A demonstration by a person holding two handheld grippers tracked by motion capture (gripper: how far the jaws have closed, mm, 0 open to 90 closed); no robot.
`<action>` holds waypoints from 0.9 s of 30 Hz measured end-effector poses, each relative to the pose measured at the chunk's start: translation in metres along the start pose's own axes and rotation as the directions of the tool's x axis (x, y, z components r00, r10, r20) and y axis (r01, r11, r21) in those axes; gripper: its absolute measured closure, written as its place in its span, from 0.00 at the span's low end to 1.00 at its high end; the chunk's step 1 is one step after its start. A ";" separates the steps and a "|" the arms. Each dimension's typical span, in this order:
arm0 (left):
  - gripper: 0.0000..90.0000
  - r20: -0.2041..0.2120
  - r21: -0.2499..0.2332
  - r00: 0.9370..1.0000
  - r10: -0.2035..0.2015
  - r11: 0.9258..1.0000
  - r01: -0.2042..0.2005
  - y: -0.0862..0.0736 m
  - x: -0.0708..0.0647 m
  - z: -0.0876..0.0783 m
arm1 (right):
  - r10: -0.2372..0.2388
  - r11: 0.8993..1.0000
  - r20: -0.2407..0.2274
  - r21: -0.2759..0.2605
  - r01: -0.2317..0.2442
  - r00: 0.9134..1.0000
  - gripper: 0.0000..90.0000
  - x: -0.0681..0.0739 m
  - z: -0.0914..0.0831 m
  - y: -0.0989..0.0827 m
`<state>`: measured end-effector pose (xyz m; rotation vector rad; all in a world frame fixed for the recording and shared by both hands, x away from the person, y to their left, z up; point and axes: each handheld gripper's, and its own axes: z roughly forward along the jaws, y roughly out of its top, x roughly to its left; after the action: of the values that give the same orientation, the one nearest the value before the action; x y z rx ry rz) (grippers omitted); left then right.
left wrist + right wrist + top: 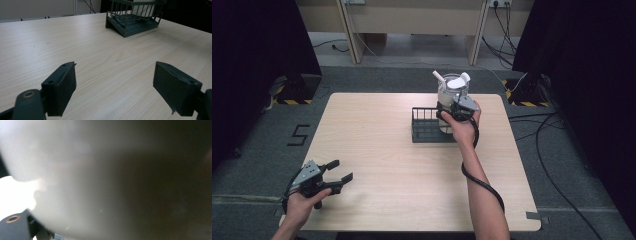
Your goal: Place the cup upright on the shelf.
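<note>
A clear jar (447,95) holding white utensils stands in the right end of a black wire basket (422,136) at the table's far middle. My right gripper (455,107) is pressed against the jar's near side, its jaws hidden behind the hand. In the right gripper view a blurred white surface (87,170) sits right against the camera, beside one jaw base at the lower left. My left gripper (343,170) rests open near the table's front left corner, and nothing lies between its pads (62,85). The basket (132,25) lies far ahead of it.
The light wooden table (387,165) has bare wood between the basket and the left gripper. A black cable (479,182) trails along the right forearm. Dark curtains, floor cables and desk legs lie beyond the table.
</note>
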<state>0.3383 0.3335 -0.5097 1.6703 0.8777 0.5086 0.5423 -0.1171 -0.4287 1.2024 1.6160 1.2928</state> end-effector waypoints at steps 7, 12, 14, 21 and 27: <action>0.20 0.002 0.001 1.000 0.004 1.000 -0.004 0.000 0.000 0.000 | 0.013 1.000 -0.003 -0.020 -0.013 1.000 0.07 0.001 -0.001 -0.006; 0.20 0.002 0.002 1.000 0.002 1.000 -0.002 0.000 0.000 0.000 | 0.014 0.998 0.005 -0.055 -0.014 1.000 0.05 0.002 -0.004 -0.007; 0.20 0.002 0.003 1.000 0.003 1.000 -0.003 0.000 0.000 0.001 | 0.016 0.998 0.012 -0.059 -0.015 1.000 0.04 0.002 -0.005 -0.007; 0.20 0.004 0.002 1.000 0.006 1.000 -0.006 0.000 0.000 0.001 | 0.017 0.997 0.017 -0.074 -0.016 1.000 0.02 0.004 -0.010 -0.009; 0.20 0.003 0.001 1.000 0.005 1.000 -0.005 0.000 0.000 0.000 | 0.017 0.997 0.020 -0.075 -0.016 1.000 0.02 0.005 -0.015 -0.010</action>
<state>0.3385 0.3328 -0.5094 1.6740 0.8718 0.5097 0.5250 -0.1172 -0.4345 1.1821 1.5329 1.3356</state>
